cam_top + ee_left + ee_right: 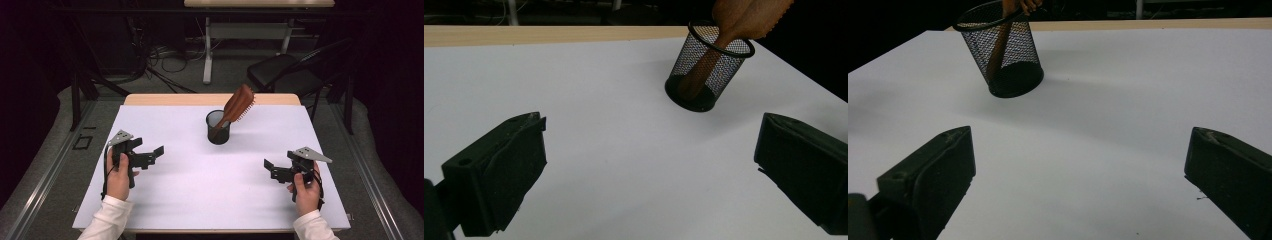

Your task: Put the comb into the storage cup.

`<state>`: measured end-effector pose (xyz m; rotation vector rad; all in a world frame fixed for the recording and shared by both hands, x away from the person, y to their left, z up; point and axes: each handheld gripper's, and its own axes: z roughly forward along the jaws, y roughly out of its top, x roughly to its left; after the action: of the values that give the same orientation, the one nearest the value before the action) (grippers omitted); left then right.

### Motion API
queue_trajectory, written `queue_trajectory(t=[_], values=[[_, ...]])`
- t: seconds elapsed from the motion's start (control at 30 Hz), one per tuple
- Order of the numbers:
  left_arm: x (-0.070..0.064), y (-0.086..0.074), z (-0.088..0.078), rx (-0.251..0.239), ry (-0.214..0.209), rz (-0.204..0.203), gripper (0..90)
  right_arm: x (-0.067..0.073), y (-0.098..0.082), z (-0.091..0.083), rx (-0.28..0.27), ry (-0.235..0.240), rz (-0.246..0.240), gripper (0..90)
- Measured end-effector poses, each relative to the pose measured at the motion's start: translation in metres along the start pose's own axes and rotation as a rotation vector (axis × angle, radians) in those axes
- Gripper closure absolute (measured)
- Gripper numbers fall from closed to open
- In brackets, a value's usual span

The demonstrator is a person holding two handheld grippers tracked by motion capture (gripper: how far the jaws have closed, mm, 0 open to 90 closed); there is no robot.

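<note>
A brown wooden hairbrush (pixel 237 105) stands handle-down in a black mesh cup (pixel 218 127) at the middle back of the white table top (pixel 200 185), its head leaning up and to the right. The cup (pixel 707 67) and the brush handle (pixel 702 67) show in the left gripper view, and the same cup (pixel 1004 50) in the right gripper view. My left gripper (pixel 157 153) is held at the table's left side, open and holding nothing. At the right side my right gripper (pixel 267 167) is also open, its jaws wide apart and bare. Both point inward toward the cup, well short of it.
The white sheet covers a wooden table whose far edge (pixel 210 99) shows beyond it. Behind the table are a black chair (pixel 295 67), cables on the floor (pixel 165 60) and another desk's legs (pixel 207 50). Open white surface lies between the grippers.
</note>
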<state>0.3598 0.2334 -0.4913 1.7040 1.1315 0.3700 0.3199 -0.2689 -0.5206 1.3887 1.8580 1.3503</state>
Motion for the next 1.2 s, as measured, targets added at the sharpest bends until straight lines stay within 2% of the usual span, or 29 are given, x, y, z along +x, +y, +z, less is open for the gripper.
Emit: queue_trajectory(t=[0.47, 0.97, 1.2], values=[[0.0038, -0.0016, -0.0001, 0.001, 0.006, -0.014, 0.3, -0.0052, -0.0046, 0.0038, 0.011, -0.017, 0.013, 0.0], [0.0065, -0.0020, -0.0013, -0.001, 0.008, -0.024, 0.3, -0.0043, -0.0060, 0.0060, 0.028, -0.026, 0.000, 0.0], [0.0091, -0.0019, -0.0030, -0.004, 0.011, -0.033, 0.3, -0.0039, -0.0066, 0.0078, 0.055, -0.036, -0.011, 0.0]])
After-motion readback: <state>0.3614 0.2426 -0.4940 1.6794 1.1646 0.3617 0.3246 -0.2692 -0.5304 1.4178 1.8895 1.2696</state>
